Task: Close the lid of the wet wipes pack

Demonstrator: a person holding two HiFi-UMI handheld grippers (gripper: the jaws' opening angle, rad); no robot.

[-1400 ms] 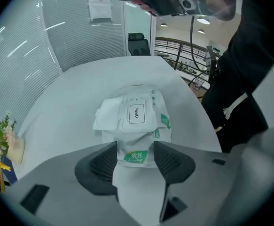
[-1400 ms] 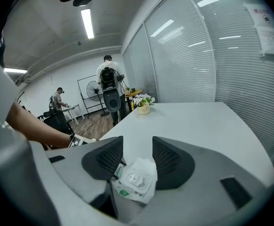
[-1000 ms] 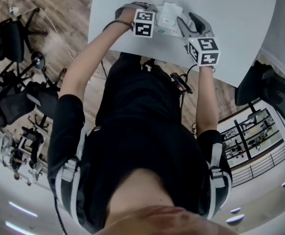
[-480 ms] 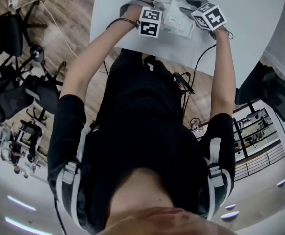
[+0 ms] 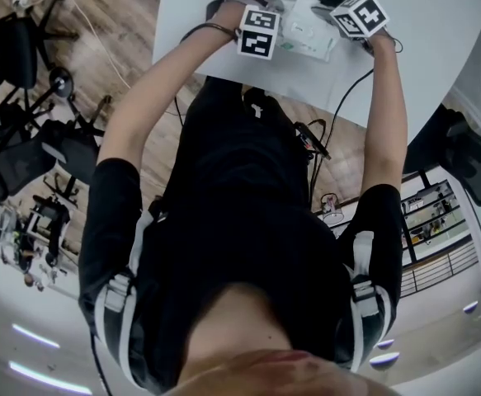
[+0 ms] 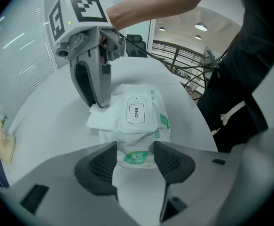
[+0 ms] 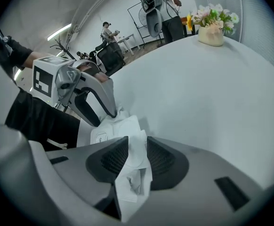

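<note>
A person in a black top leans over a white table, seen from above, holding a pair of tongs in each hand. A white wipes pack with green print lies on the table at 12 o'clock in the head view, near the table's close edge. It sits between the two marker cubes, the left one at its 9 o'clock and the right one at its 3 o'clock.

The left gripper is clenched on one end of the pack, with a dark ribbed pad against each side of the wrapper. From there the lid, a rounded white panel printed "OPEN", sits on top of the pack at 12 o'clock and appears to lie flat.

The right gripper is closing its jaws on a crumpled white fold at the pack's opposite end. The fold fills the gap between the pads and touches both.

A small pot of flowers stands well apart on the table, at 1 o'clock in the right gripper view.
</note>
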